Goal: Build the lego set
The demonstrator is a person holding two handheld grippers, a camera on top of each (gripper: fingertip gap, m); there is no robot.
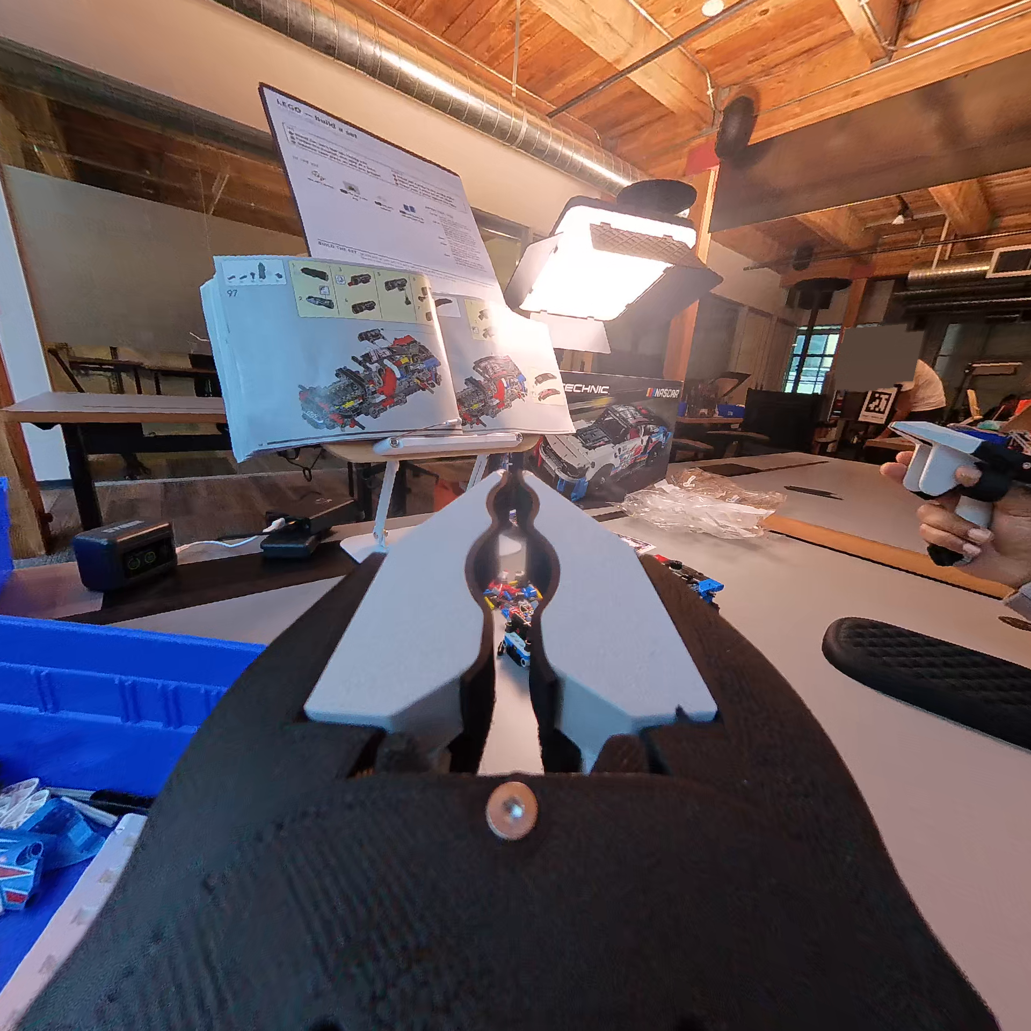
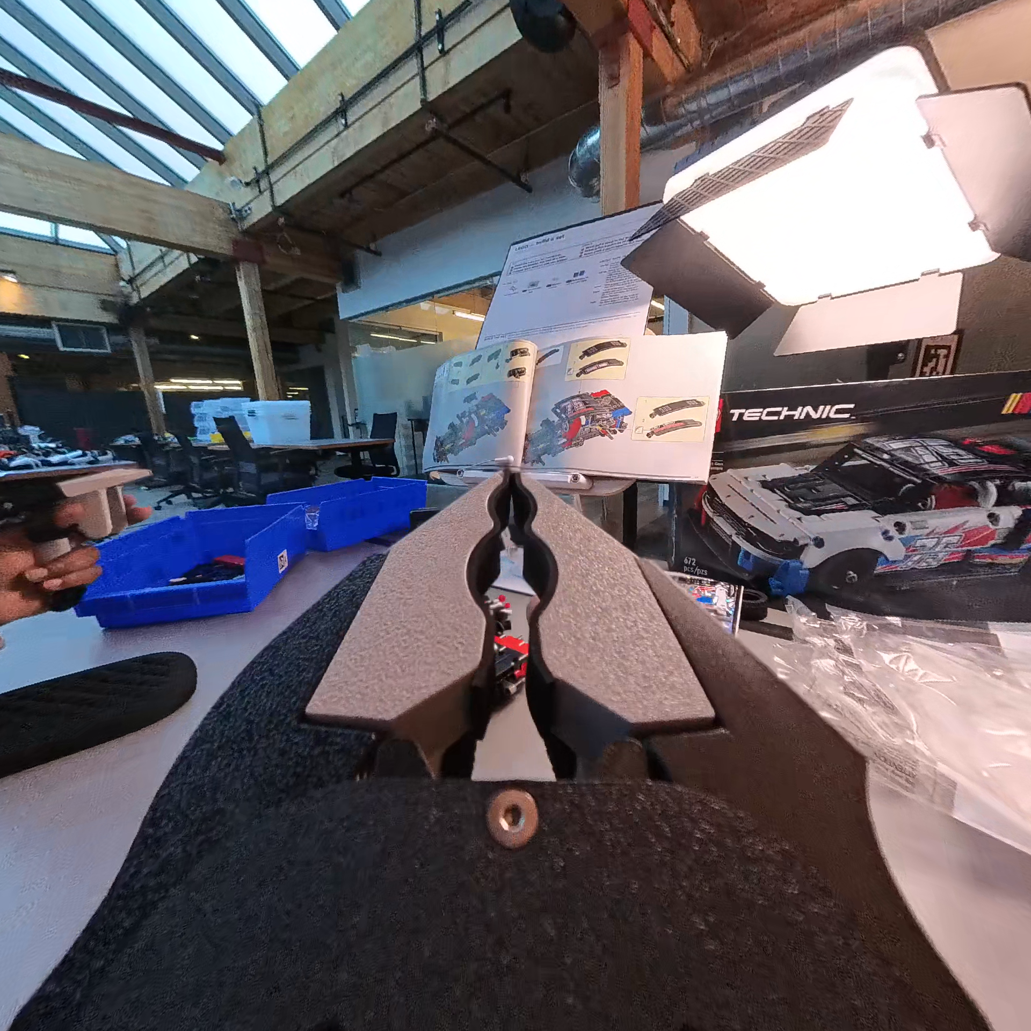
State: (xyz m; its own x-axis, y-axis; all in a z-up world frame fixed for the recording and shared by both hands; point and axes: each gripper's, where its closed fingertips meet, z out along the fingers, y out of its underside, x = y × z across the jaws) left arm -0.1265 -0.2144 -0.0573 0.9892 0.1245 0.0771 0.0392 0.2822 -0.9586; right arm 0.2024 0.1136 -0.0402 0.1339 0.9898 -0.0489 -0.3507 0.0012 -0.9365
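Honestly only partway: half-built red, blue and black lego car chassis (image 1: 516,619) on grey surface (image 1: 781,697), both tools (image 1: 514,474) (image 2: 510,474) pressed together, empty.

That panel light (image 1: 605,262) is totally blown out — big glare in both views. Skylights (image 2: 139,83) add daylight, fisheye bends the edges, and the near black mounts look soft.

— What sits on the bench (image 1: 870,792) apart from the build?
— A black padded wrist rest (image 1: 937,675) near its right edge; crumpled clear plastic bags (image 2: 915,708) farther back; a lit panel lamp (image 2: 825,184) overhead.
— And on the left?
— A dark power pack (image 1: 125,552) with a white cable; office chairs (image 2: 245,452) well behind.
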